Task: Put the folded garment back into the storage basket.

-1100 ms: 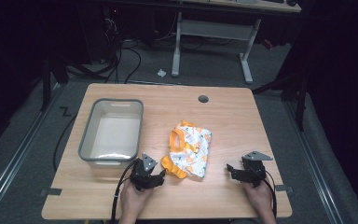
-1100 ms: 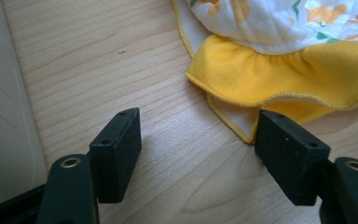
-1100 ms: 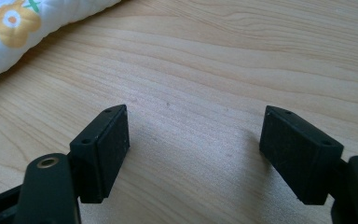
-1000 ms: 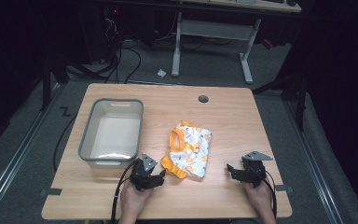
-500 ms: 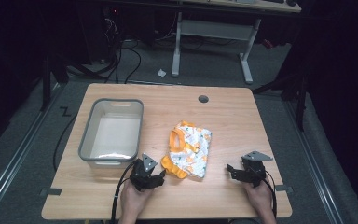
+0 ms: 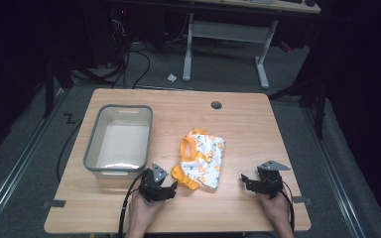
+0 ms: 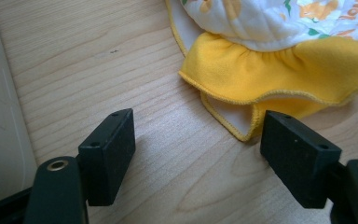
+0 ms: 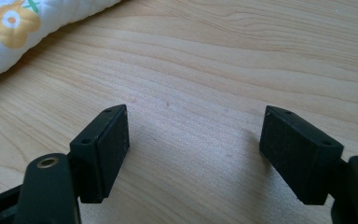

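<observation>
1. Nothing has shifted since the earlier frames: both grippers and the cloth sit where they were.
2. At the left, a grey bin (image 6: 119, 141) stands on the wooden table (image 6: 243, 124); its pale interior looks empty.
3. Just near of the bin, the left gripper (image 6: 164, 189) rests on the table with its jaws spread wide and nothing between them. It points toward the yellow ruffled edge (image 7: 279, 74) of the cloth, probably lined up to pinch that hem.
4. In the middle lies the cloth (image 6: 202, 158), a crumpled quilted piece with a white floral print and orange trim, right of the bin and outside it.
5. At the right, the right gripper (image 6: 249, 182) also sits wide open and empty over bare wood, a little apart from the cloth's near right corner (image 8: 9, 28), seemingly waiting.
</observation>
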